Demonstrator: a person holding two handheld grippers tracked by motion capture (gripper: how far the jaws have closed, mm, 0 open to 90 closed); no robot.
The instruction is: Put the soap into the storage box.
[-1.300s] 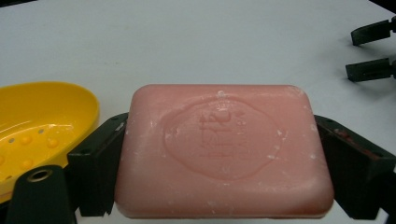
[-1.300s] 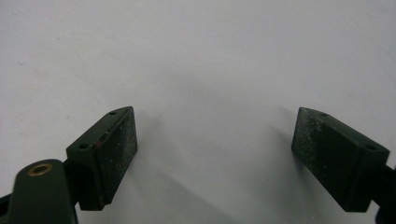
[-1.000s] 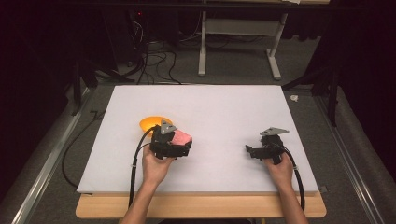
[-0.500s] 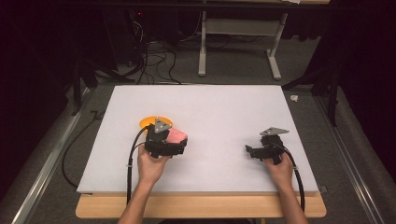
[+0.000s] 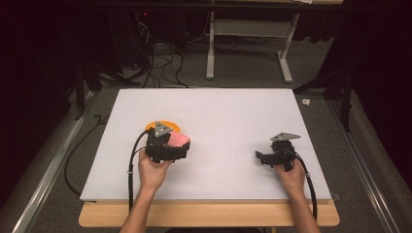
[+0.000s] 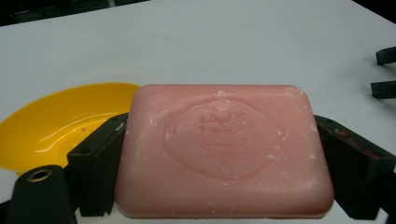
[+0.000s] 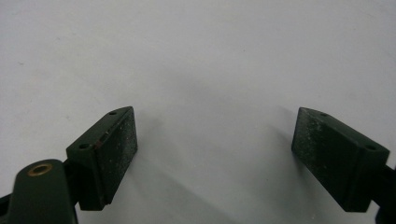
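Left hand-held gripper shifted toward yellow dish, clamping pink soap; right hand-held gripper wide, empty.

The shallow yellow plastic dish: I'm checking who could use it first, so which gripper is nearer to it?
Left. The left gripper, clamping the pink soap bar, sits right beside the yellow dish. The right gripper rests open far across the white board.
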